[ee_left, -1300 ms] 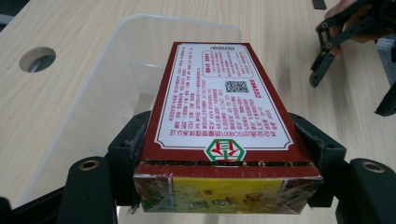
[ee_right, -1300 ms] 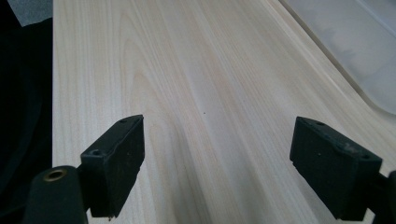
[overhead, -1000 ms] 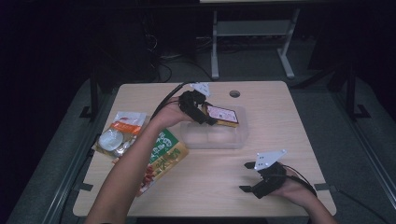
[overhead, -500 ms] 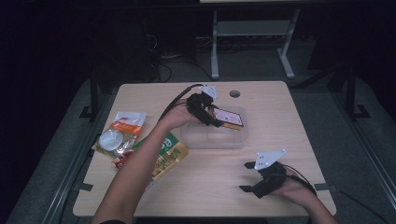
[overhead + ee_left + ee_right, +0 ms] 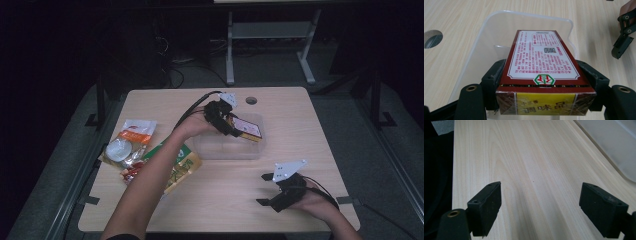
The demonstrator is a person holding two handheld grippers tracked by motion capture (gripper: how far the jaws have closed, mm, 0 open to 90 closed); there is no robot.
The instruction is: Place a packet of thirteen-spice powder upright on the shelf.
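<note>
A dark red box [image 5: 541, 65] with a white label and a yellow end sits clamped between the jaws of my left gripper [image 5: 544, 82]. In the high view that gripper [image 5: 235, 130] holds the box [image 5: 248, 128] over the far right part of a clear plastic tub [image 5: 220, 150] at the table's middle. The tub's rim [image 5: 499, 22] curves around behind the box in the left gripper view. My right gripper [image 5: 270, 190] rests near the table's front right, open, its jaws [image 5: 541, 212] wide apart over bare wood.
Several food packets lie at the table's left: a white and orange pouch [image 5: 137, 131], a round white lid [image 5: 119, 149] and a green and yellow bag [image 5: 181, 165] under the left forearm. A cable hole [image 5: 251, 100] is at the back. A tub corner [image 5: 619, 142] is ahead of the right gripper.
My left gripper has carried the red box a little to the right and toward me over the tub. The right gripper has stayed where it was.
</note>
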